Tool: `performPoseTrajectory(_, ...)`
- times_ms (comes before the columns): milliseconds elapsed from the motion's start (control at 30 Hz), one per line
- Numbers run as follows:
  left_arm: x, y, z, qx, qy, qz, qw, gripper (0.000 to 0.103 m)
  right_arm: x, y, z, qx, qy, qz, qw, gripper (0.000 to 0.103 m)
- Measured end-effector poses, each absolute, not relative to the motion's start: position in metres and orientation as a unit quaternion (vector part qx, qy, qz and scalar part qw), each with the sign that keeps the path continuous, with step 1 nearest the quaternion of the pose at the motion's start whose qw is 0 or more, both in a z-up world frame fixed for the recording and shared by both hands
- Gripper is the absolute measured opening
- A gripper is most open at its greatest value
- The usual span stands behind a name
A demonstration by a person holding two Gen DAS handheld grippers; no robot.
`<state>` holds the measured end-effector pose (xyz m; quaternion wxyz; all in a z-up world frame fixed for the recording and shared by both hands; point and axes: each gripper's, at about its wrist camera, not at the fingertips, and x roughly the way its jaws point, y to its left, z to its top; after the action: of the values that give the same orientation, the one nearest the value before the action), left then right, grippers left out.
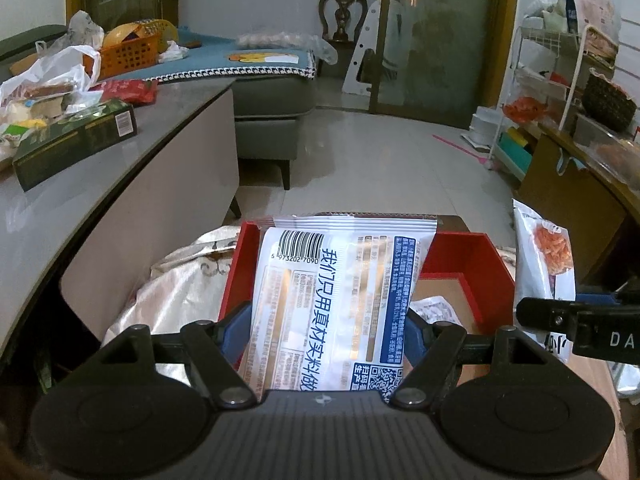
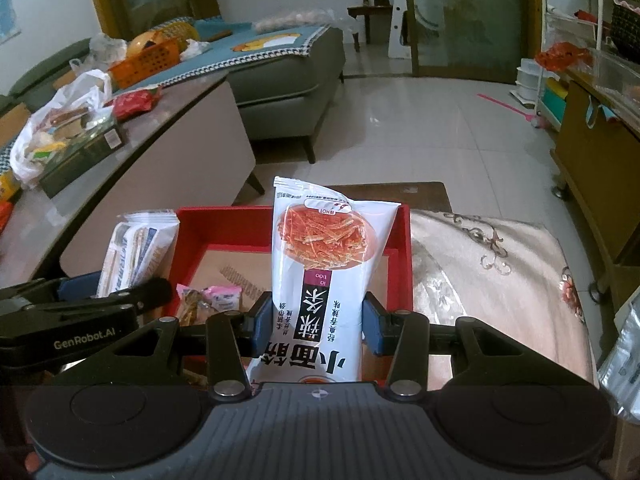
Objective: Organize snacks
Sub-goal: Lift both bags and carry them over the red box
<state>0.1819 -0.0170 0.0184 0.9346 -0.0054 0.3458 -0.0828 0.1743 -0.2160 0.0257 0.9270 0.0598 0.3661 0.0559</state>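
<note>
The left gripper (image 1: pixel 328 330) clamps a white snack packet with blue print (image 1: pixel 332 300) between its blue pads, held over the red box (image 1: pixel 472 256). The right gripper (image 2: pixel 316 322) pinches a white spicy-strip snack bag (image 2: pixel 320 280) above the same box, where small pink-wrapped snacks (image 2: pixel 212 300) lie on its brown floor.

Two white snack packets (image 1: pixel 332 304) (image 2: pixel 320 280) above red box (image 2: pixel 404 264).
</note>
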Motion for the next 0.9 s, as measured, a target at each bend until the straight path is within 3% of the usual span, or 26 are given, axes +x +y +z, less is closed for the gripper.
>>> performPoseTrajectory(900, 0.214, -0.018, 0.009, -0.004, 0.347, -0.06, 0.936, 0.068, 0.2, -0.215, 0.014, 0.056, 0.376, 0.044, 0.924, 0.053)
